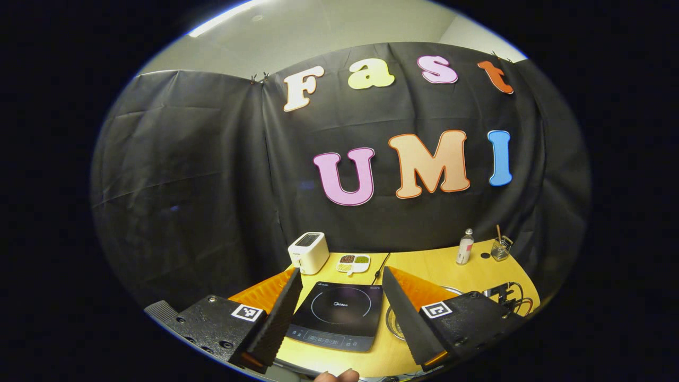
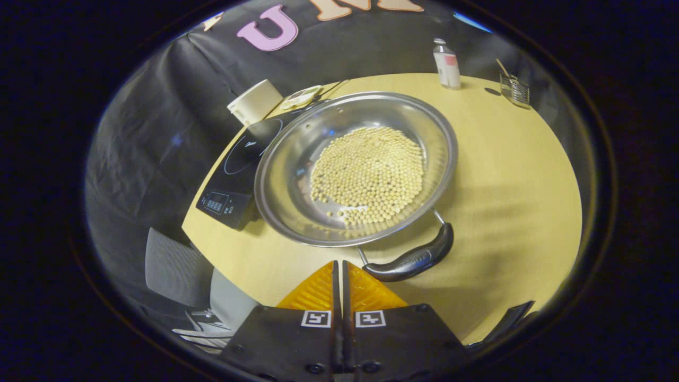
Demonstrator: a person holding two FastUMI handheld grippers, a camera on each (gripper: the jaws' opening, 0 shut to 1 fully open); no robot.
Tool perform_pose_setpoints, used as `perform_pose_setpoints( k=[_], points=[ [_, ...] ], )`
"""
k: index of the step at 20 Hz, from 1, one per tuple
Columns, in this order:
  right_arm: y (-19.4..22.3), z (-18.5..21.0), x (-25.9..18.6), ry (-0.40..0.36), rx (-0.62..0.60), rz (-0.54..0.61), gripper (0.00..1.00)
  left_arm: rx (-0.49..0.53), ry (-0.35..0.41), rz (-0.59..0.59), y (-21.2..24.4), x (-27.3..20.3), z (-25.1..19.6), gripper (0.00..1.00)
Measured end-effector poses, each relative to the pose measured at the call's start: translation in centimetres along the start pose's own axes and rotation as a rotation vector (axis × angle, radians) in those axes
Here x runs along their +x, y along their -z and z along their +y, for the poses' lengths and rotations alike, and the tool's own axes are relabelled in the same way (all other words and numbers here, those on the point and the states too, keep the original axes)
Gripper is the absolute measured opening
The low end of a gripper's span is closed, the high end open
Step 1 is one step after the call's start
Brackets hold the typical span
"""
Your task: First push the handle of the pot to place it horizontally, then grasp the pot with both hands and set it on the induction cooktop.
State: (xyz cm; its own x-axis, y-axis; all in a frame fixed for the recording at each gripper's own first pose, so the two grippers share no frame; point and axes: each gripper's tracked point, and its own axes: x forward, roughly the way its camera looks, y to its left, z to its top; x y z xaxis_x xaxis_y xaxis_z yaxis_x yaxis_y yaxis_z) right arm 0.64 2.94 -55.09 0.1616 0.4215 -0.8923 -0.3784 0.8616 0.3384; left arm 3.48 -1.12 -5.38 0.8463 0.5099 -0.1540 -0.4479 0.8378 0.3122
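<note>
Right hand-held gripper (image 2: 339, 273) is hovering just above the near edge of the yellow surface (image 2: 509, 175), its two fingers pressed together with nothing between them. Just beyond its tips and slightly right, the pot's black handle (image 2: 411, 260) is lying at a slant, its far end rising toward the right, held to the rim by wire brackets. The steel pot (image 2: 286, 175) is sitting on the surface beyond that, holding a layer of pale soybeans (image 2: 368, 175). The black induction cooktop (image 2: 233, 175) is lying just left of the pot, the pot's rim overlapping its edge in the right gripper view.

Left hand-held gripper (image 1: 339, 297) is hanging with its fingers spread wide apart and gripping nothing, framing the cooktop (image 1: 339, 315) below. Farther back, a white toaster (image 1: 308, 252) and a small divided dish (image 1: 354, 262) are standing behind the cooktop. At the far right, a bottle (image 1: 465, 247) and a wire holder (image 1: 501, 248) are resting near the black cloth.
</note>
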Motion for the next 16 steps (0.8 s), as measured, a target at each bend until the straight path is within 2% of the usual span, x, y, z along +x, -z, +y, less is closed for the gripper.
perform_pose_setpoints(
  k=[1,3,6,9,13,15,16],
  points=[
    [-0.3,-0.7,0.0,0.009,0.006,-0.003,0.03,-0.001,-0.001,0.000,-0.1,-0.1,0.2,0.93],
    [-0.6,-1.9,0.0,0.027,0.017,-0.004,0.00,-0.002,-0.005,-0.001,0.0,-0.2,0.3,0.93],
    [-1.3,-3.6,-0.1,0.049,0.032,-0.008,0.03,-0.005,-0.012,0.004,0.2,-0.2,0.7,0.96],
    [-2.1,-5.4,-0.2,0.080,0.034,-0.016,0.03,-0.008,-0.018,0.001,0.1,-0.3,1.0,0.93],
    [-3.0,-7.1,-0.3,0.103,0.053,-0.025,0.02,-0.012,-0.024,0.009,0.4,-0.3,1.2,0.96],
    [-3.5,-7.9,-0.3,0.120,0.047,-0.032,0.02,-0.013,-0.028,0.012,0.5,-0.2,1.4,0.93],
    [-3.8,-8.3,-0.3,0.127,0.047,-0.034,0.00,-0.014,-0.029,0.013,0.6,-0.2,1.4,0.93]
  ],
)
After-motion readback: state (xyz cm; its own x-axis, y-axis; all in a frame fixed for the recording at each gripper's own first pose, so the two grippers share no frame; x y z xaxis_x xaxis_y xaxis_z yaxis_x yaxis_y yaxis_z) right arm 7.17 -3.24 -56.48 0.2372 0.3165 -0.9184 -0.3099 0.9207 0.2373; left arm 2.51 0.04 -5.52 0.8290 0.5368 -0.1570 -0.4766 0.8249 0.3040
